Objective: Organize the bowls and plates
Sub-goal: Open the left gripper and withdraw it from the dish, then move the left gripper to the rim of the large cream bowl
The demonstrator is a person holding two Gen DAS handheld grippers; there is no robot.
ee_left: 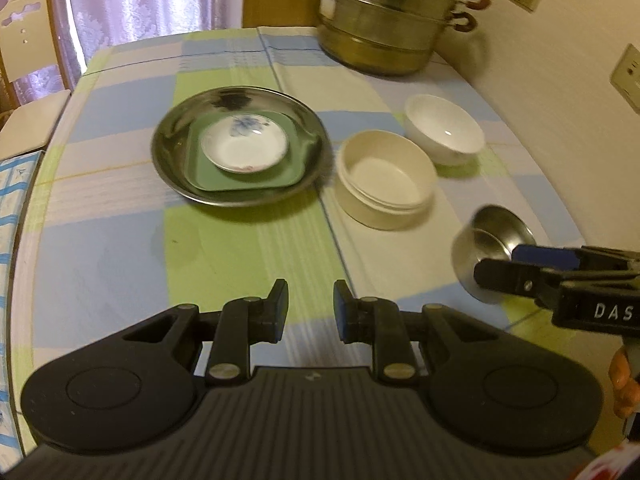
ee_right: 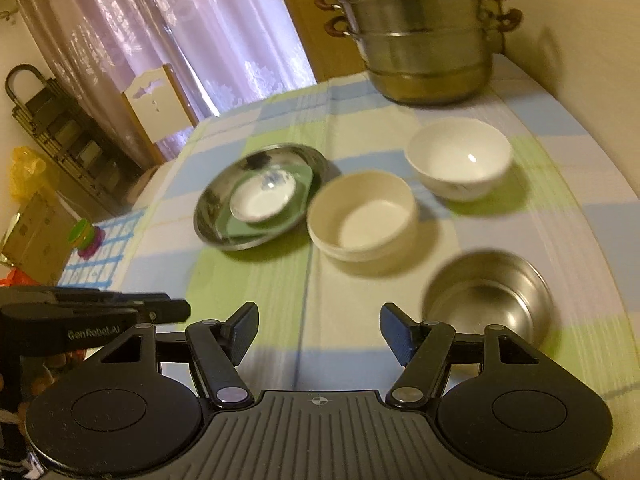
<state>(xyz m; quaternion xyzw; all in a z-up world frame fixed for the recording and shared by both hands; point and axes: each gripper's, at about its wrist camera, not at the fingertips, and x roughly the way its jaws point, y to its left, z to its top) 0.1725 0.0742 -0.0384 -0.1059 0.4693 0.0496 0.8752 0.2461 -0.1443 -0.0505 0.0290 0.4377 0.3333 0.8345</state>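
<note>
Three plates already nest mid-worktop (ee_left: 120, 248): steel plate (ee_left: 176, 168), green plate (ee_left: 200, 178), small dish (ee_left: 245, 148). Three bowls sit apart, unstacked: cream (ee_left: 386, 184), white (ee_left: 444, 130), steel (ee_right: 488, 296). Both hand-held grippers, left (ee_left: 311, 310) and right (ee_right: 318, 334), gape empty.

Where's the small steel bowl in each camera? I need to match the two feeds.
Left wrist: steel bowl at the right edge, beside the right tool.
Right wrist: lower right, just ahead of the right finger.
Shared landmark: cream bowl, beside it in both.
</note>
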